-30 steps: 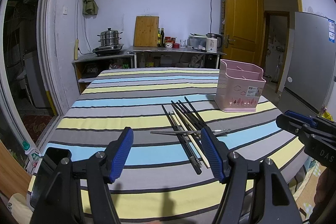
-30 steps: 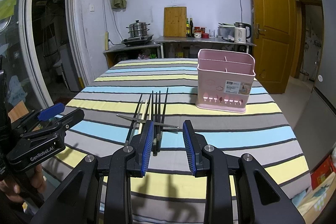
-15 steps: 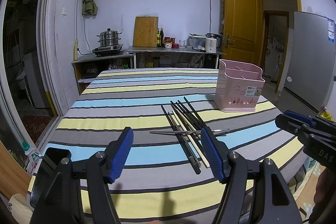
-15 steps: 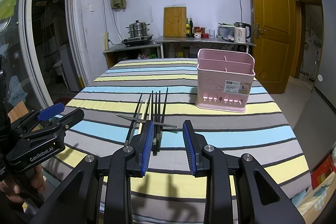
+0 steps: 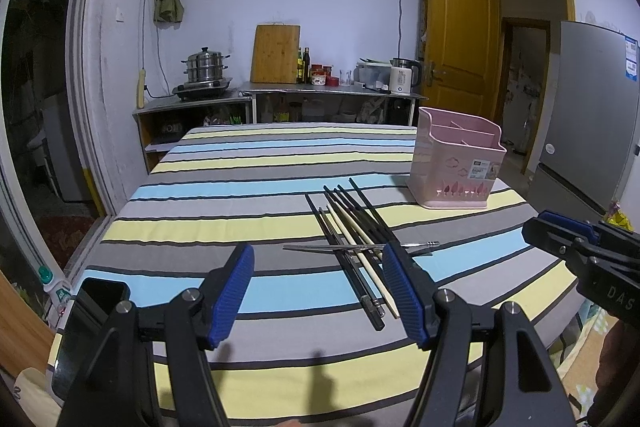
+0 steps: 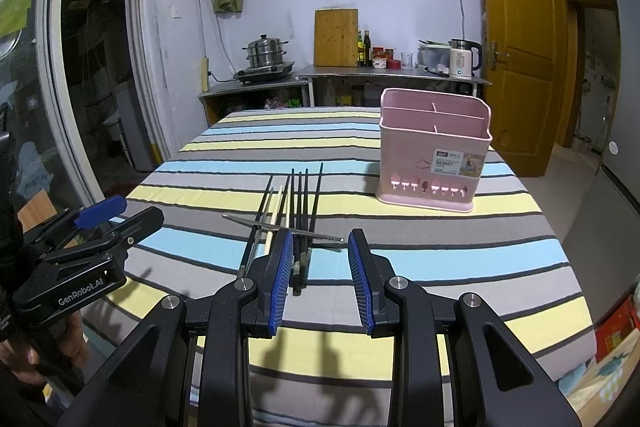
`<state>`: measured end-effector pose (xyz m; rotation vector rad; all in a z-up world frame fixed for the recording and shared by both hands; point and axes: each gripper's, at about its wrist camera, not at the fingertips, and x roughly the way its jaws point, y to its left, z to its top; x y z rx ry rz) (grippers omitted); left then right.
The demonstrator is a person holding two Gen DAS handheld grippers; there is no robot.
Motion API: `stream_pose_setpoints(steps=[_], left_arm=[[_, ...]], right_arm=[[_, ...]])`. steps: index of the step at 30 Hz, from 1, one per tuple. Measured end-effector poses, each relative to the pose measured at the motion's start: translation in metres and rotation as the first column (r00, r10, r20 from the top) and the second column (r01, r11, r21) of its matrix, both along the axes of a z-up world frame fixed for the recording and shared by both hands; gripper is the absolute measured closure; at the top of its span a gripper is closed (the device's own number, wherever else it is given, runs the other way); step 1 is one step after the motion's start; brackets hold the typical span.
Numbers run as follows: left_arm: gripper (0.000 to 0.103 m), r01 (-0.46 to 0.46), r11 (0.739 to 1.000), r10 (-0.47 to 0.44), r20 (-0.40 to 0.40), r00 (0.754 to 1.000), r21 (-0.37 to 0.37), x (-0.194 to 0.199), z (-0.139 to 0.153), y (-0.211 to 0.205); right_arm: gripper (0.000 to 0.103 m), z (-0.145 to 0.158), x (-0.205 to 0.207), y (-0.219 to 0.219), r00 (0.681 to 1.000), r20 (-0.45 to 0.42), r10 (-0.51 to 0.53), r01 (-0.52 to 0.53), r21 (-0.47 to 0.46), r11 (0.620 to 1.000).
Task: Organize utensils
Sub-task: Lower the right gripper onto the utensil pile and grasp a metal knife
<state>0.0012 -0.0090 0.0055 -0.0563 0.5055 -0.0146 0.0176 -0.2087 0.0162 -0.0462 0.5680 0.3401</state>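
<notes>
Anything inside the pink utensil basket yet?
The pink basket shows only dividers between its compartments at the top; no utensil sticks out. Its walls hide the bottoms. The chopsticks lie on the table.

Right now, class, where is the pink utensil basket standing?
The pink utensil basket stands upright on the striped tablecloth, right of and beyond the chopsticks in the right wrist view.

Right gripper, jaws apart, hovers above chopsticks near pink basket.
</notes>
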Motion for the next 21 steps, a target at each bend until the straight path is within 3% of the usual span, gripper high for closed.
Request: stream_pose_setpoints(steps=[8,21], left_arm=[[0.034,0.011,1.000,-0.010,-0.041,0.999,0.013,0.015,-0.011,0.006],[0.035,0.048,0.992,-0.064,-0.141,0.988,-0.116,0.049,-0.029,0.035]], right_arm=[[0.073,-0.006,0.017,0.009,0.999,-0.016,0.040,-0.040,-0.011,0.999],[0.073,-0.034,0.076,0.052,0.977,-0.083,0.198,-0.205,-0.077,0.976]])
